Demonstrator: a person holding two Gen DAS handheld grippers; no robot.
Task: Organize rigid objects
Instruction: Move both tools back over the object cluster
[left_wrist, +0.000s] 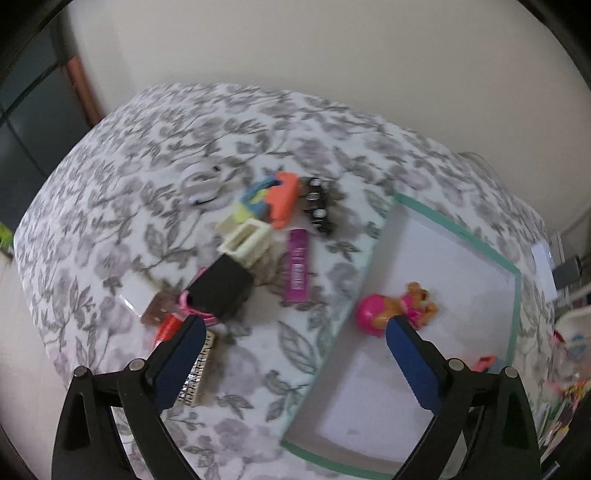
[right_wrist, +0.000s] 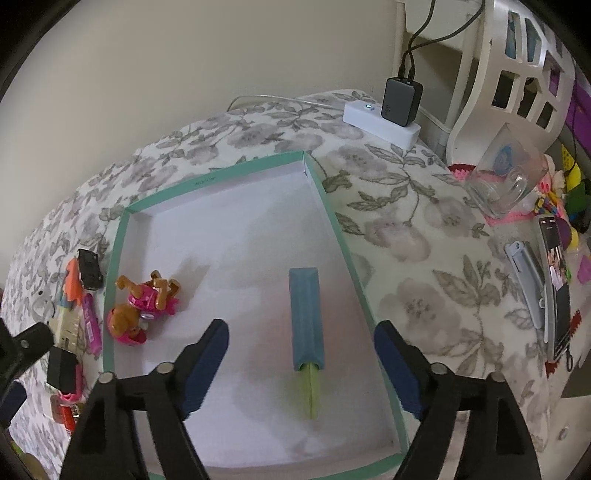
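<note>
The purple tube (left_wrist: 297, 264) lay on the floral cloth just left of the teal-rimmed tray (left_wrist: 458, 229), ahead of my left gripper (left_wrist: 295, 328), which stood spread and empty, the tube's long axis running away from it. Through the right wrist camera, my right gripper (right_wrist: 301, 332) hung released over the tray, the tube (right_wrist: 90, 325) far to its left, nearer my left hand.

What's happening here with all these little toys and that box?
A person holding two grippers is sorting small items into a green-rimmed tray. Both the left gripper and right gripper are open and empty. A pink toy dog and a blue tube lie inside; a purple tube and other clutter wait outside.
</note>
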